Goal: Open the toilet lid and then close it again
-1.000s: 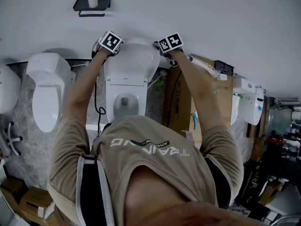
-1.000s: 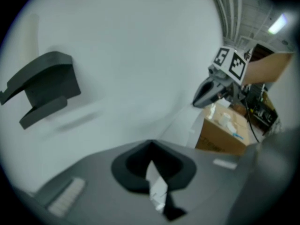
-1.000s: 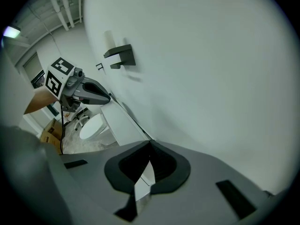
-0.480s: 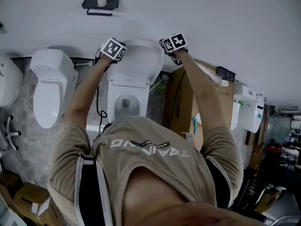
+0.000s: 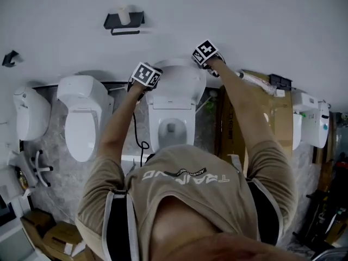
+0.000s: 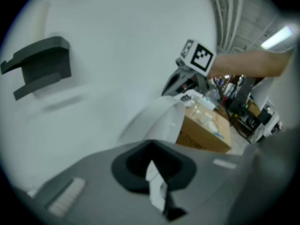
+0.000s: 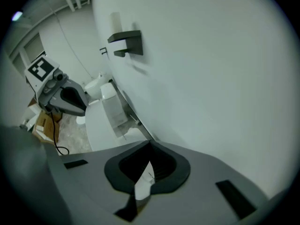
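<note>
Status: white plastic toilet lid (image 5: 179,86) is up, leaning back at the white wall (image 5: 244,20), above the white ceramic toilet bowl (image 5: 171,125).

- left gripper (image 5: 143,78) sits at the lid's left edge and right gripper (image 5: 207,55) at its upper right edge. In the head view the marker cubes cover both sets of fingertips, so we can't confirm contact with the lid.
- Jaws: in each gripper view we see the grey jaw faces clenched together with no gap. Nothing is gripped. Each has a small white sliver in the black recess, which we can't identify.
- The left gripper view shows the lid's curved edge just past the jaws, with the right gripper beyond it.
- The beige shirt (image 5: 185,200) cuts off the front of the bowl. The seat is hard to make out.
- black wall shelf (image 5: 124,20) is up-left of the lid; the white item on it is blurred.
- second white toilet (image 5: 82,116) is left of the lid and brown cardboard box (image 5: 283,118) is right of it, partly behind the right arm.
- black cable (image 5: 136,137) hangs below the lid's left side; its lower end is hidden.
</note>
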Available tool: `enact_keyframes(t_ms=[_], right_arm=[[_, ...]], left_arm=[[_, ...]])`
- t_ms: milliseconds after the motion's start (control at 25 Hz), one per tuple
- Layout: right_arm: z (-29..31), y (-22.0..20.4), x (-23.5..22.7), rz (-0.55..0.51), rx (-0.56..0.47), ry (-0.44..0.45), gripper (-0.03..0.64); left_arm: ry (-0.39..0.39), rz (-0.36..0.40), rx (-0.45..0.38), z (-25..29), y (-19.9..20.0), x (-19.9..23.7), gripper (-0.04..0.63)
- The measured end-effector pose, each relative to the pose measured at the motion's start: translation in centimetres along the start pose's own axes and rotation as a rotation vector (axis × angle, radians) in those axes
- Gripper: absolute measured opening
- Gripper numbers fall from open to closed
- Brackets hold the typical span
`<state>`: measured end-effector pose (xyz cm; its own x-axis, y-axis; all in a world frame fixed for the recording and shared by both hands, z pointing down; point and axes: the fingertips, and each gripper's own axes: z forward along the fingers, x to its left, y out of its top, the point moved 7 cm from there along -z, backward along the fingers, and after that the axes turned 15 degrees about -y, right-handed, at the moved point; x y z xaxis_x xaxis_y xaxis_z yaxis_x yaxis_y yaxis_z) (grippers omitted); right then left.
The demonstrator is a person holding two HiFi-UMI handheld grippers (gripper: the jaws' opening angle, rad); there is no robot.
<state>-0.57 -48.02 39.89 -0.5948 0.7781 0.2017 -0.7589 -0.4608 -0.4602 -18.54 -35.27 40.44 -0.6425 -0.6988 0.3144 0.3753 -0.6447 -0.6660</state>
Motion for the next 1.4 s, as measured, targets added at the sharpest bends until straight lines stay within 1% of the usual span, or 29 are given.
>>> enact_keyframes(t_ms=[120, 200, 360, 520, 680, 1000, 1200, 1280, 1400], right_arm=[[0.0, 0.0, 1.1, -0.096, 0.013, -0.020, 0.009], [-0.3, -0.2, 1.6, -0.112, 0.016, -0.007, 0.009], [-1.4, -1.6, 3.0, -0.094, -0.004, 0.047, 0.009], [-2.5, -3.6, 4.3, -0.034, -0.053, 0.098, 0.009], [-3.7, -5.5, 5.5, 0.011, -0.084, 0.128, 0.009], [-5.9, -8.9, 9.5, -0.045, -0.090, 0.134, 0.009], [-6.8, -11.4, 12.9, -0.125, -0.094, 0.134, 0.009], [-7.0, -12.4, 13.8, -0.119, -0.092, 0.145, 0.009], [-7.4, -14.0, 14.9, -0.076, -0.085, 0.170, 0.009]], left_arm=[[-0.015, 0.018, 0.017, -0.5, -0.6, -0.5, 0.003], [-0.022, 0.032, 0.027, -0.8, -1.0, -1.1, 0.003], [-0.028, 0.042, 0.032, -1.3, -2.4, -3.0, 0.003], [-0.026, 0.035, 0.023, -1.9, -4.0, -5.0, 0.003], [-0.027, 0.038, 0.030, -2.4, -5.7, -6.7, 0.003], [-0.067, 0.022, 0.055, -2.9, -9.4, -10.4, 0.003], [-0.097, -0.004, 0.059, -3.4, -12.6, -13.1, 0.003], [-0.105, -0.015, 0.053, -3.4, -13.6, -13.9, 0.003], [-0.116, -0.048, 0.045, -3.6, -15.1, -14.7, 0.003]])
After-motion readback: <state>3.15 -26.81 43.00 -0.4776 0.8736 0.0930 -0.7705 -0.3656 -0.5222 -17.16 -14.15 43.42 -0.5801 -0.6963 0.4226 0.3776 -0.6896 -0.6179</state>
